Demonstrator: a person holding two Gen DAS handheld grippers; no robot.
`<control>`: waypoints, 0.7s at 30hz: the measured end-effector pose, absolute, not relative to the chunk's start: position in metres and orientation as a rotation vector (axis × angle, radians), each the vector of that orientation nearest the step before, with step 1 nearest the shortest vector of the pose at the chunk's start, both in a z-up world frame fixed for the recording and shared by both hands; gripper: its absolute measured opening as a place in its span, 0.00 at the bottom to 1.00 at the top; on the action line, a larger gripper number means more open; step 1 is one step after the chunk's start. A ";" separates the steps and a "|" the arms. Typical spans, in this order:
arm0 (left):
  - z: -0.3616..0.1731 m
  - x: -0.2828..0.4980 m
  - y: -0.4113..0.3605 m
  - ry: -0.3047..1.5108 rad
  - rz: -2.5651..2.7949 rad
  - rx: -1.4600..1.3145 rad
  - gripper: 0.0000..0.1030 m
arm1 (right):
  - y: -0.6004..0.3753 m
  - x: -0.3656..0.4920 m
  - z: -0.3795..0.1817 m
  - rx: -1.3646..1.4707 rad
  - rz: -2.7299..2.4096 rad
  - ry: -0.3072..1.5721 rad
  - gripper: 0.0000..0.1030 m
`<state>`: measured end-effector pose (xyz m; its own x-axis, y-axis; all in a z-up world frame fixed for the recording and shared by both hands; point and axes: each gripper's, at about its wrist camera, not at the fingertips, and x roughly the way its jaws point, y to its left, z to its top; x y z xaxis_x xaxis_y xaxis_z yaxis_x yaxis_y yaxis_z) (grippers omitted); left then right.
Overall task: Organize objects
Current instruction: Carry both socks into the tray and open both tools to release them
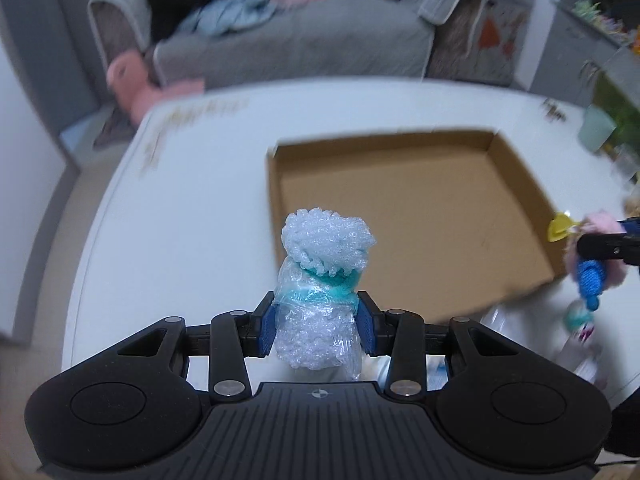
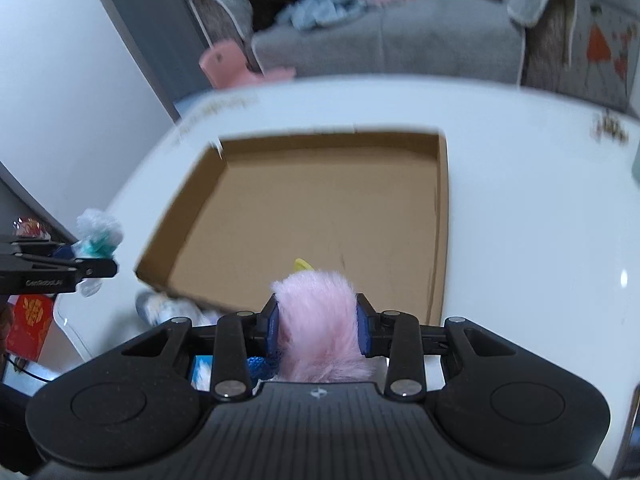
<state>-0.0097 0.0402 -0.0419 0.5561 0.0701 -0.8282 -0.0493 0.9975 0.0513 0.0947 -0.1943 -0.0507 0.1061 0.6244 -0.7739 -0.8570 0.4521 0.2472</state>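
My left gripper (image 1: 316, 326) is shut on a bubble-wrapped bundle (image 1: 324, 276) with teal inside, held upright above the white table just left of the near corner of an open brown cardboard box (image 1: 400, 208). My right gripper (image 2: 317, 330) is shut on a pink furry toy (image 2: 320, 320) with a yellow part (image 2: 302, 265), held over the near edge of the same box (image 2: 320, 208). The toy also shows in the left wrist view (image 1: 600, 248), with blue parts hanging below. The bundle shows in the right wrist view (image 2: 98, 236).
The box stands on a white table (image 1: 180, 208). A grey sofa (image 1: 288, 40) with clothes lies beyond it. Small items (image 2: 168, 308) lie on the table by the box's near corner. A pale green cup (image 1: 596, 128) stands at the far right. A red packet (image 2: 30, 328) is at the left.
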 end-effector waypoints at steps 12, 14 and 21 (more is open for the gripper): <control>-0.046 0.069 0.046 0.931 0.069 0.005 0.45 | -0.128 0.122 -0.033 -0.291 1.214 0.818 0.31; -0.053 0.081 0.046 0.930 0.067 0.003 0.45 | -0.108 0.133 -0.038 -0.311 1.214 0.834 0.31; -0.084 0.112 0.056 0.967 0.078 -0.026 0.45 | -0.044 0.149 -0.066 -0.372 1.239 0.893 0.31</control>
